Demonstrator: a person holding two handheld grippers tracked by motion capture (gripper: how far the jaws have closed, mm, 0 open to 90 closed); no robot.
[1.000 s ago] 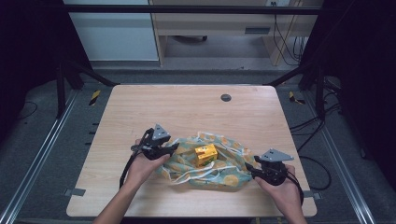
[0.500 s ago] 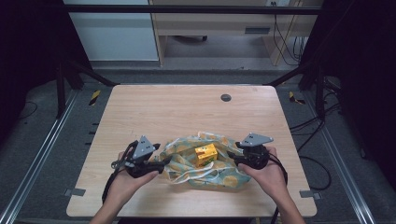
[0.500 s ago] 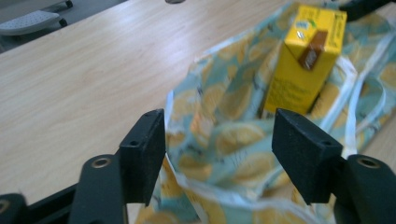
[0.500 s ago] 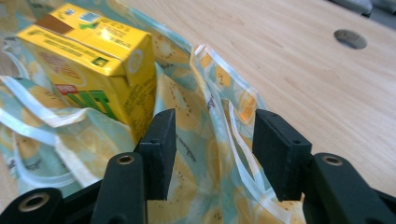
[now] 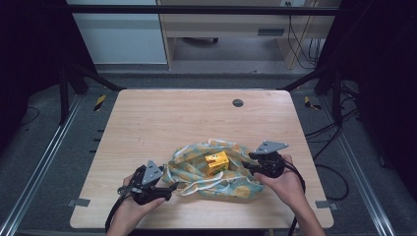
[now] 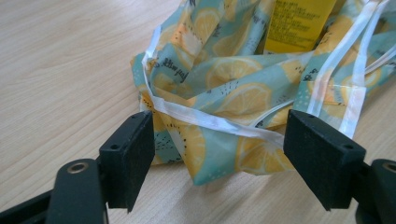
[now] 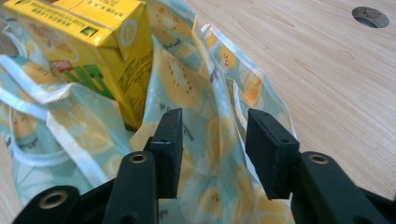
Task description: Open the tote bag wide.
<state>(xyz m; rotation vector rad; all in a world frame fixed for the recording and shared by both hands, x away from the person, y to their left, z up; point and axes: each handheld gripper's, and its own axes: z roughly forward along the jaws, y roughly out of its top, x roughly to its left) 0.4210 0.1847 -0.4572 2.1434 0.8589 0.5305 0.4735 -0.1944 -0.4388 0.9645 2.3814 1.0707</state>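
High view: a wooden bench [image 5: 162, 123] carries a crumpled cloth bag [image 5: 221, 173] printed with lemon slices on teal, trimmed with white straps, lying toward the near edge. A yellow carton [image 5: 217, 162] rests on top of the cloth near its middle. The left claw [image 5: 164, 188], held in the person's left hand [image 5: 132, 211], sits at the bag's near-left corner; the right claw [image 5: 247, 164], held in the right hand [image 5: 286, 182], sits at the bag's right side. A dark round hole [image 5: 238, 103] marks the bench's far part.

Left gripper view: the left claw [image 6: 217, 144] stands wide open, its jaws either side of a folded corner of the cloth bag [image 6: 224, 93], a white strap [image 6: 210, 122] running across between them. Nothing is clamped.

Right gripper view: the right claw [image 7: 214, 147] is partly open, its jaws flanking a raised fold of the cloth bag [image 7: 210, 116] without pressing on it. The yellow carton [image 7: 88, 42] lies just beyond the left jaw.
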